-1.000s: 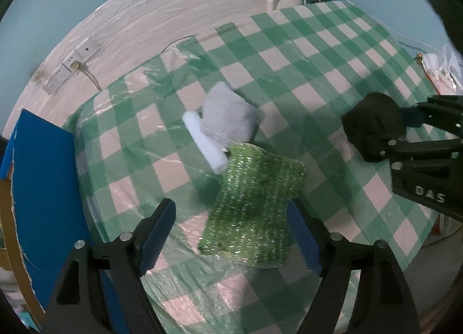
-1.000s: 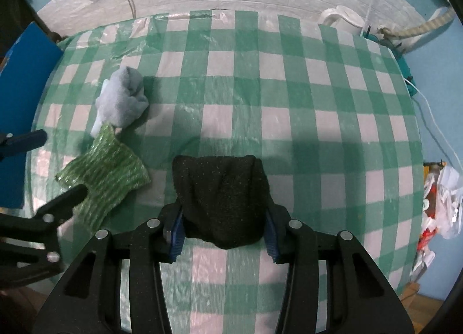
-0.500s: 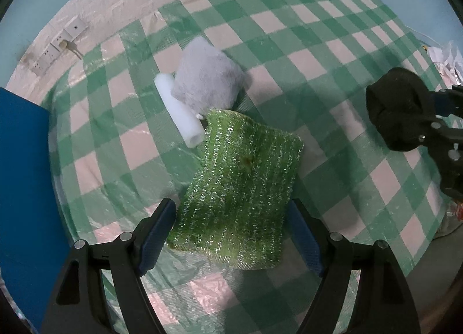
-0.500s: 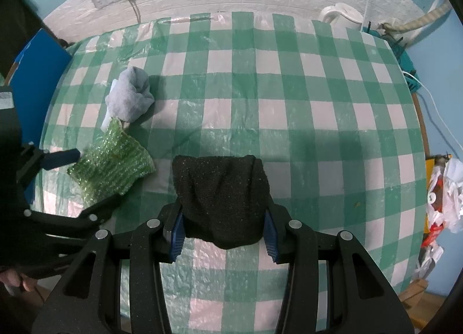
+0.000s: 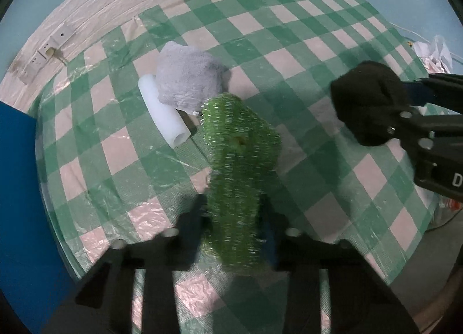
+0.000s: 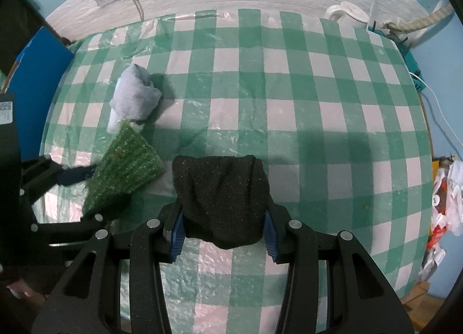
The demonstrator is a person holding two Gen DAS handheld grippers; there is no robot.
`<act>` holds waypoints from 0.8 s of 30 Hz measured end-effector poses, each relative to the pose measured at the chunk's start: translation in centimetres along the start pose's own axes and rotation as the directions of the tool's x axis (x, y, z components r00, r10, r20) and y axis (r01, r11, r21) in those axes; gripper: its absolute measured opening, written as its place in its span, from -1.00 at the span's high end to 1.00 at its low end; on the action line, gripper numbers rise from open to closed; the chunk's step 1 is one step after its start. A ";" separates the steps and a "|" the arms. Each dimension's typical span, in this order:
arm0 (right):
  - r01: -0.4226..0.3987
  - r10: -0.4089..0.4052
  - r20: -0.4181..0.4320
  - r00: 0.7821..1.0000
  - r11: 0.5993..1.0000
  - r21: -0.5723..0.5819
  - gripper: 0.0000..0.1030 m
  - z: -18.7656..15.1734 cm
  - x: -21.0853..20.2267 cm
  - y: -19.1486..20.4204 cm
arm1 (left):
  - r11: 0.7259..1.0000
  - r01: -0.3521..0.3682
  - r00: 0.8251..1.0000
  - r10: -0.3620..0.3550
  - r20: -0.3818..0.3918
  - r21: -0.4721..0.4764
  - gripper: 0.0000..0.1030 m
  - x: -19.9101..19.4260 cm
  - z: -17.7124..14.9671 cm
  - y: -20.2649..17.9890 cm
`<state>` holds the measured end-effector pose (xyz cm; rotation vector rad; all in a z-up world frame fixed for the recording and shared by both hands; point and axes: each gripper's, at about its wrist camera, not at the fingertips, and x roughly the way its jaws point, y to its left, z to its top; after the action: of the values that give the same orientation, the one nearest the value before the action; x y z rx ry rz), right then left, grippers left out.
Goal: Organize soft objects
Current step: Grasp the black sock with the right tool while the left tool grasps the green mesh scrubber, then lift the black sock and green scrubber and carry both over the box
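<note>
your left gripper (image 5: 234,218), blurred in its own view, pinches the glittery green knitted scrubbing cloth (image 5: 235,177), bunched over the green-and-white checked tablecloth (image 6: 289,94). just beyond, the crumpled grey cloth (image 5: 186,84) half hides a white foam tube (image 5: 165,115). your right gripper (image 6: 222,232) clamps a folded black knitted cloth (image 6: 221,198), which hides the fingertips.

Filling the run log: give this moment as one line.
left gripper: shut on green scrubbing cloth | right gripper: shut on black cloth | grey cloth, white foam tube: on table
</note>
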<state>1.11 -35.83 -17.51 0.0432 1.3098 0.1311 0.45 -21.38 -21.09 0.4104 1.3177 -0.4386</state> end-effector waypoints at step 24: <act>-0.009 0.014 0.065 0.998 0.997 -0.077 0.14 1.0 -3.9 3.7 | 1.000 -0.019 0.990 0.020 0.140 -0.012 0.70 -6.6 -2.0 1.7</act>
<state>0.85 -32.55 -13.13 -0.0100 1.2381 0.1878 -1.61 -18.40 -15.02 0.3769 1.1788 -0.4362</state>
